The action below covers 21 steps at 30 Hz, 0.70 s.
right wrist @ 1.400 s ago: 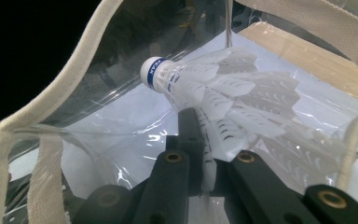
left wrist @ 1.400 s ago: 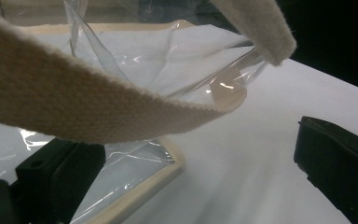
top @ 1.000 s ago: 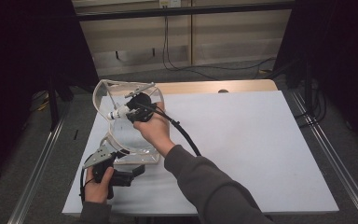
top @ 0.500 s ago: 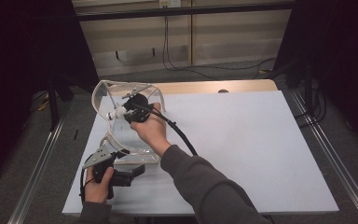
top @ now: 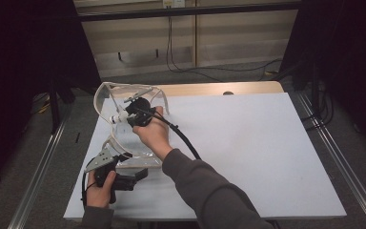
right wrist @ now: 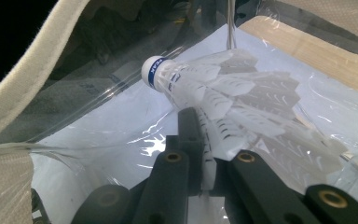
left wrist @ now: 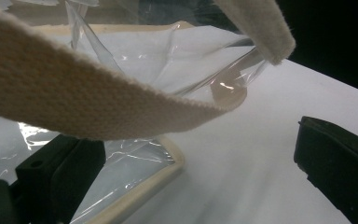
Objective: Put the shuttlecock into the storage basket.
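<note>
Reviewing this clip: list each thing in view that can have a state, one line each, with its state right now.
Shuttlecock: gripped by its feathers, cork end forward, inside the bag.
Clear plastic bag: on the table, mouth open.
Bag strap: hanging slack across the left gripper view.
Right gripper: shut on the shuttlecock's feathers.
Left gripper: jaws open, at the bag's trimmed edge, nothing pressed between them.
Table: covered by a white sheet.

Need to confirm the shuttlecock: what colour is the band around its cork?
Blue band on the shuttlecock, clearest in the right gripper view.
</note>
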Tool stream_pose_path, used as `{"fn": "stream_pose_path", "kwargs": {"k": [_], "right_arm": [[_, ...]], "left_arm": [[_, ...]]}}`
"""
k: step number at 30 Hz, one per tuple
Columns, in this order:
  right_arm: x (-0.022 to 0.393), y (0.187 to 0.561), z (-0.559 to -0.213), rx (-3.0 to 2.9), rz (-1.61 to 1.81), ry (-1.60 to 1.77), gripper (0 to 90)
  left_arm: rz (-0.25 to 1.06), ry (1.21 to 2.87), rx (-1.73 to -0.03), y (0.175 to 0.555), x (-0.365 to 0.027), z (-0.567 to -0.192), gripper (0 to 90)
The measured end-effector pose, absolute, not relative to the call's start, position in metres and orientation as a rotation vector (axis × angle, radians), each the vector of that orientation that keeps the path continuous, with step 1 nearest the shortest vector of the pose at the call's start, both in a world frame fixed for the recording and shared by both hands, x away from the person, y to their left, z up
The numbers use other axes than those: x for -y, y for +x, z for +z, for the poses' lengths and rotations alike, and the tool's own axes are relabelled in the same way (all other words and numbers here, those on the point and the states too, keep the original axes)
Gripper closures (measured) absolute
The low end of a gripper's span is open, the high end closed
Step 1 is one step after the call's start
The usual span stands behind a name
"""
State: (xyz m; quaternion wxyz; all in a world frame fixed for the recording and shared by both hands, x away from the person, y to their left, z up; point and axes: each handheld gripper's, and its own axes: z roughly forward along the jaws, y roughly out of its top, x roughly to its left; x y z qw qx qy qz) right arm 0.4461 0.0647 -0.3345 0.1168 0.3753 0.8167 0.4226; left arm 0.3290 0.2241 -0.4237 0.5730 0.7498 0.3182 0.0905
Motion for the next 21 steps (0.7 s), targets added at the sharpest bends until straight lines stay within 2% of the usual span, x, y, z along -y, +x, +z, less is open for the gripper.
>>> {"fn": "stream_pose_path", "kwargs": {"k": [21], "right_arm": [[-0.0625, 0.4487, -0.338, -2.386, 1.2, 1.078, 88.5]], "left_arm": [[0.216, 1.761, -0.748, 0.3288, -0.2246, -0.424, 2.1]]}}
